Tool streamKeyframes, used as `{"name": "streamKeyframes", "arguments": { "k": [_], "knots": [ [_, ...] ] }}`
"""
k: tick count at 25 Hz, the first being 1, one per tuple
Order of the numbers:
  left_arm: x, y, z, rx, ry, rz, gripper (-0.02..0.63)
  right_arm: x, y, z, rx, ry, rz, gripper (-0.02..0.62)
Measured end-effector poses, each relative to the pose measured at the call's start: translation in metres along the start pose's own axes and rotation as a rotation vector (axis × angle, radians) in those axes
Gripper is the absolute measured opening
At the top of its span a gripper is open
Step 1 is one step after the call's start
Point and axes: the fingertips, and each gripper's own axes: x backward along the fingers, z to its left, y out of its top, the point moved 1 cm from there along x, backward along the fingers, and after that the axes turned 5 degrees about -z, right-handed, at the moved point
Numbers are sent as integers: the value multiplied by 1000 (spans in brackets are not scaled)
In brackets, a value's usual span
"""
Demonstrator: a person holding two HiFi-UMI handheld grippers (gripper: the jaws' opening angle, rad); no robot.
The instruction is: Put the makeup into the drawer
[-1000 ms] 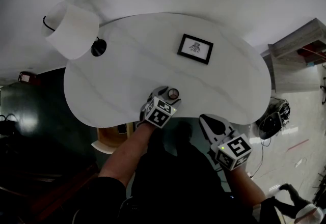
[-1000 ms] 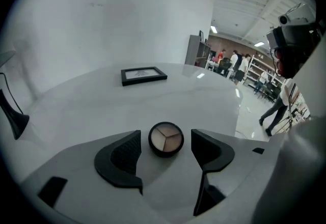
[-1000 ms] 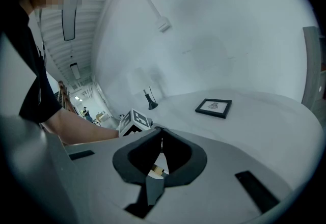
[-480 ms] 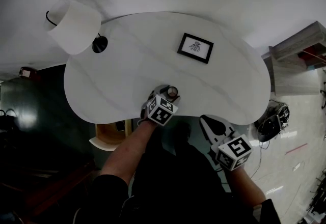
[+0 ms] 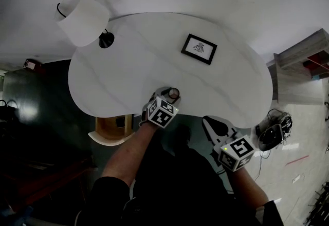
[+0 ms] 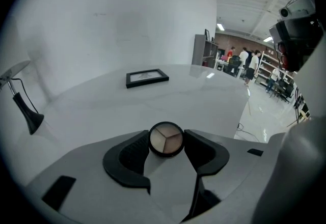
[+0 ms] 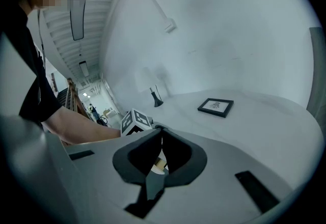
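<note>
The makeup compact [image 6: 166, 138] lies flat on the white tabletop [image 5: 133, 73] at the middle of its near edge. It is a round case showing three pale shades. The left gripper [image 6: 166, 144] has just been closing on it, and both dark pads now meet its rim, one on either side. From the head view only part of the compact shows, because the gripper's marker cube [image 5: 163, 112] covers most of the jaws.

The right gripper [image 7: 159, 131] hangs off the near right edge, well apart from the compact. Its fingertips are pressed together and pinch nothing. Something pale and tan shows through the gap lower down between its jaws, too small to name.

An open drawer [image 5: 110, 128] juts out below the near left edge. The tabletop hides part of it, and its inside is too dim to read. A black picture frame [image 5: 198, 49] sits toward the far edge, right of the middle. A white-shaded lamp [image 5: 82, 18] stands at the far left edge.
</note>
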Motion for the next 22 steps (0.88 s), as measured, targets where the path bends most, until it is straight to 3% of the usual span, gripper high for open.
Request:
{"name": "streamKeyframes", "arguments": {
  "k": [11, 22],
  "knots": [
    [91, 7, -1, 81, 132, -90, 225, -12, 4, 28, 84, 134, 19, 17],
    [211, -59, 26, 226, 221, -82, 225, -73, 10, 127, 137, 282, 43, 17]
  ]
}}
